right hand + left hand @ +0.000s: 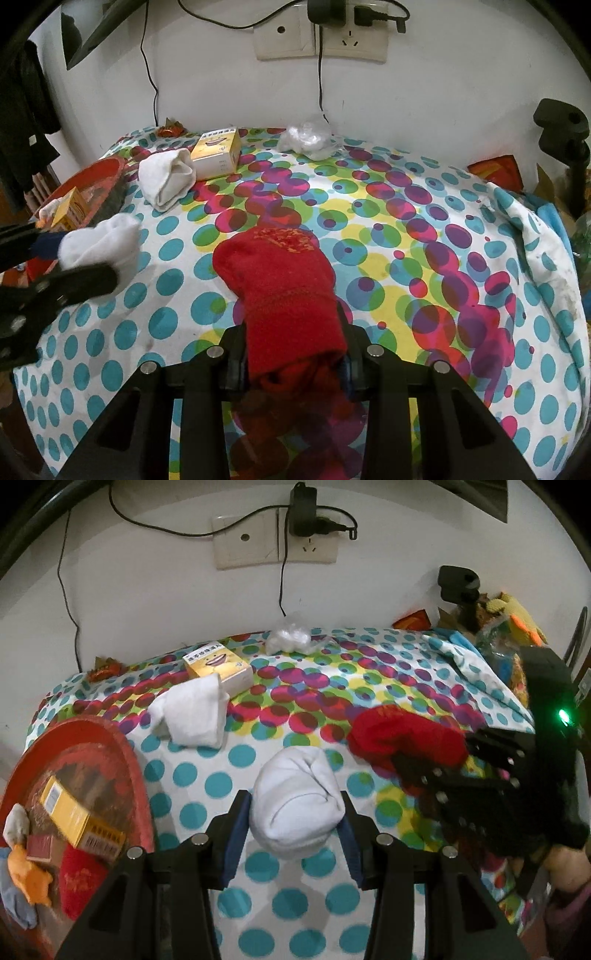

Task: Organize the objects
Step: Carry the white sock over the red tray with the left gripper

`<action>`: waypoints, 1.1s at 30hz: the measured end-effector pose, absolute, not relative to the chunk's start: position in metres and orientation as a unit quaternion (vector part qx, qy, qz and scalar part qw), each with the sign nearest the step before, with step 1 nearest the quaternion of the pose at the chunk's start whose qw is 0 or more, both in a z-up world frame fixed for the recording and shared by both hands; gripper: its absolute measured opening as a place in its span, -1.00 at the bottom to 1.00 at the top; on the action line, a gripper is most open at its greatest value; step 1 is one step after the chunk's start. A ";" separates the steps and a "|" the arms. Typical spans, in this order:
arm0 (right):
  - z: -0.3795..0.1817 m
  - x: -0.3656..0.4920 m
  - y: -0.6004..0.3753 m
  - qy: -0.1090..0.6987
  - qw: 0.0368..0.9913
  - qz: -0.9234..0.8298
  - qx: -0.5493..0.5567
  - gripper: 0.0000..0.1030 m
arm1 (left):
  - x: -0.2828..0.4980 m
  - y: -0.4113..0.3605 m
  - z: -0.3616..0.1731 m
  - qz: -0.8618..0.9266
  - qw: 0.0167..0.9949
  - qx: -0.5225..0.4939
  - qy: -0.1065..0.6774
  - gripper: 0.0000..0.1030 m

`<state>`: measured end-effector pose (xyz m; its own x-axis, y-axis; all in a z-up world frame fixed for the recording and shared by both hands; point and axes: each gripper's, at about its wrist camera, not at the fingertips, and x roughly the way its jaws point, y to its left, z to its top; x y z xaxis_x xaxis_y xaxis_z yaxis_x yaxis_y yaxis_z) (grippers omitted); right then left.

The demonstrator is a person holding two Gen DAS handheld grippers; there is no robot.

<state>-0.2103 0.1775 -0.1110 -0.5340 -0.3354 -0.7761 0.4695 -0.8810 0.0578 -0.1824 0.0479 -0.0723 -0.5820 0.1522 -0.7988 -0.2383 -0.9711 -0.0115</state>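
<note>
I see my left gripper (295, 808) pinching a rolled white sock (295, 797) between its blue pads, the bundle sticking out past the fingertips above the dotted cloth (236, 753). To its left lies the red tray (122, 746) with a yellow box (74, 814) in it. My right gripper (293, 354) is clamped on a red sock (280, 280), which stretches forward from the jaws and lies on the cloth. Ahead of the left gripper, a folded white sock (192, 712) leans against a yellow carton (218, 664).
</note>
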 end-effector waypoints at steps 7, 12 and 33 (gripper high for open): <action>-0.111 -0.209 0.175 0.087 0.226 -0.873 0.423 -0.35 | -0.158 0.033 -0.065 0.888 0.112 -0.445 0.025 -0.10; -0.111 -0.209 0.173 0.094 0.223 -0.873 0.423 -0.34 | -0.145 0.019 -0.055 0.890 0.106 -0.444 0.014 -0.10; -0.111 -0.209 0.172 0.096 0.221 -0.874 0.423 -0.32 | -0.114 -0.087 -0.015 0.905 0.011 -0.425 -0.006 -0.10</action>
